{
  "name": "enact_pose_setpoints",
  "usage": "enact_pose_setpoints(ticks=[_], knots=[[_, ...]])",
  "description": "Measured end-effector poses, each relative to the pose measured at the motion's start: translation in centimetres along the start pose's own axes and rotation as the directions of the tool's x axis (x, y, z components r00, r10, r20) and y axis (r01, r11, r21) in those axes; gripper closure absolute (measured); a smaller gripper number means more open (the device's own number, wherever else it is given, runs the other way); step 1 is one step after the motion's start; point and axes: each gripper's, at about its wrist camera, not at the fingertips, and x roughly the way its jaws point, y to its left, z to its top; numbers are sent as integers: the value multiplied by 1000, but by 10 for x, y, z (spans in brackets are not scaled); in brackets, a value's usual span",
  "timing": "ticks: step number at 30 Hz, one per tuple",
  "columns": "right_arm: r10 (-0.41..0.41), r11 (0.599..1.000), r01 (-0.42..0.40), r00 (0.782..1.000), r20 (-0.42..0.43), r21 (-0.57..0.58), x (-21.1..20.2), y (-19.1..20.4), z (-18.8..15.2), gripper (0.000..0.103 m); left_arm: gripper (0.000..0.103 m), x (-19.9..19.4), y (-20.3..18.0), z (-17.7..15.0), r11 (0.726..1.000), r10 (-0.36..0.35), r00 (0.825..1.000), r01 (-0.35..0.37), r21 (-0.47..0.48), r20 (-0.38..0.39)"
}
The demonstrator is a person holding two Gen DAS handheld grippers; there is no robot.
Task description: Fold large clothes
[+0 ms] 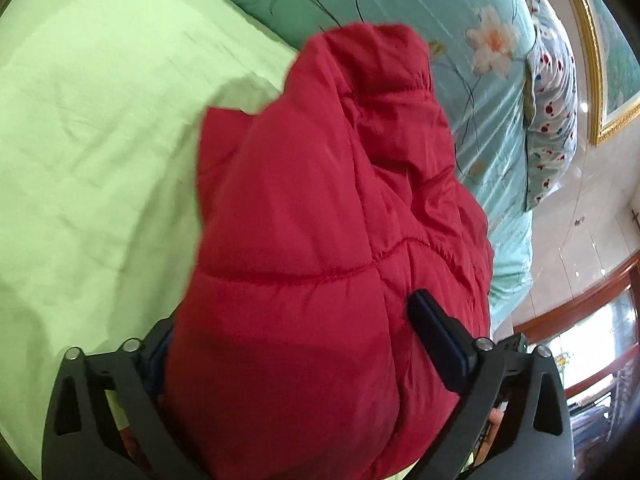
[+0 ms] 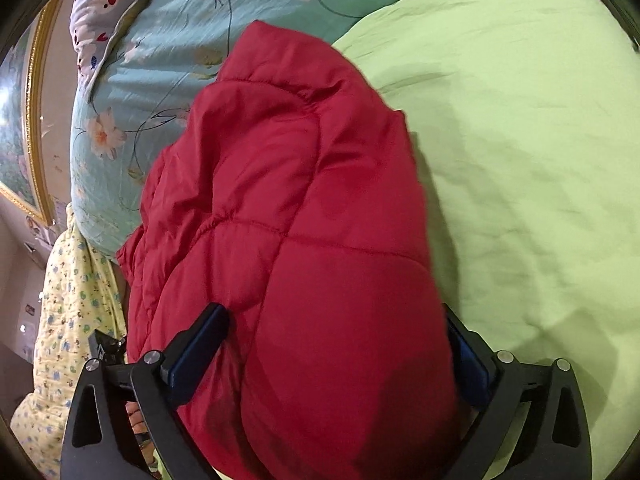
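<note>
A red quilted puffer jacket (image 1: 320,200) lies bundled on a light green bed sheet (image 1: 100,140). In the left wrist view it bulges up between the jaws of my left gripper (image 1: 294,316). The jaws stand wide apart; the right finger (image 1: 436,344) rests along the fabric and the left finger is mostly hidden behind it. From the right wrist, the same jacket (image 2: 300,200) fills the gap of my right gripper (image 2: 332,314), also spread wide. Its left finger (image 2: 196,352) lies beside the padding without pinching it. The jacket's far end reaches onto the quilt.
A teal floral quilt (image 1: 400,8) (image 2: 180,40) lies beyond the jacket, with a spotted pillow (image 1: 552,100) (image 2: 100,8) at its far edge. A yellow patterned blanket (image 2: 68,300) hangs off the bed side. A gold-framed picture (image 1: 600,60) hangs on the wall.
</note>
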Motion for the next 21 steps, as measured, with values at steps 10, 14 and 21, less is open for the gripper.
enact_pose_setpoints(ticks=[10,14,21], knots=[[38,998,-40,999,-34,-40,-1,19,-3,50,45,-14,-23,-7,996,-14,1000,12,83,23],[35,997,-37,999,-29,-68,-16,31,-9,61,53,-37,-41,-16,991,-23,998,16,132,51],[76,993,-80,996,-49,-85,-53,41,-49,64,55,-84,-60,-54,981,-54,997,43,190,56]])
